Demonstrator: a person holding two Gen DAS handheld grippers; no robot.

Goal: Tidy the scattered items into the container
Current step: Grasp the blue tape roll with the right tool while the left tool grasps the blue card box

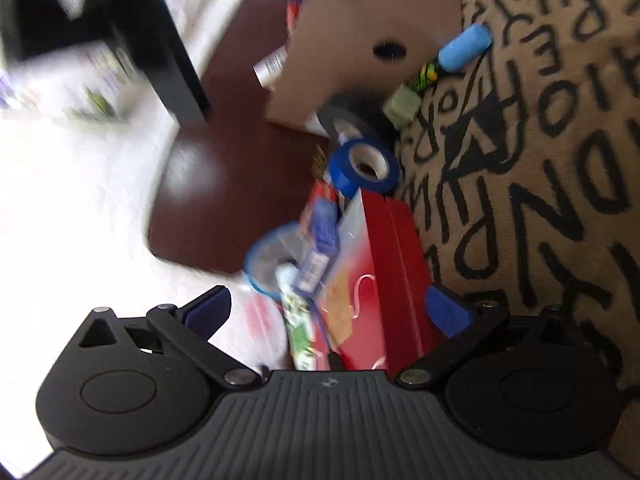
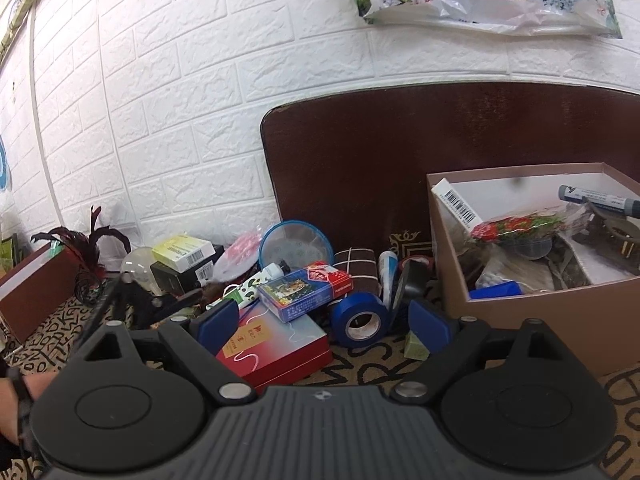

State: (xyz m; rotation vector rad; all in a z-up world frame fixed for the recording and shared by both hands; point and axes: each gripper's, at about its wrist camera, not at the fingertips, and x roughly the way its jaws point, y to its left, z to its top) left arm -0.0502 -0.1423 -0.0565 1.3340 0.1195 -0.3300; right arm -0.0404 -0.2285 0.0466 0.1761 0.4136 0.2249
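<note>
Two tools, both spread wide and holding nothing. Biggest is the cardboard box (image 2: 532,312) at the right on the letter-patterned cloth (image 2: 360,372), already stuffed with a marker, a barcoded carton and wrapped bits. Left of it lies the red gift box (image 2: 280,352), between the right tool (image 2: 326,326) fingers, with a card pack (image 2: 304,290) resting on top. The blue tape roll (image 2: 360,318) stands just beside it, near the box wall. The left tool (image 1: 332,308) hovers over the same red box; its view is blurred.
</note>
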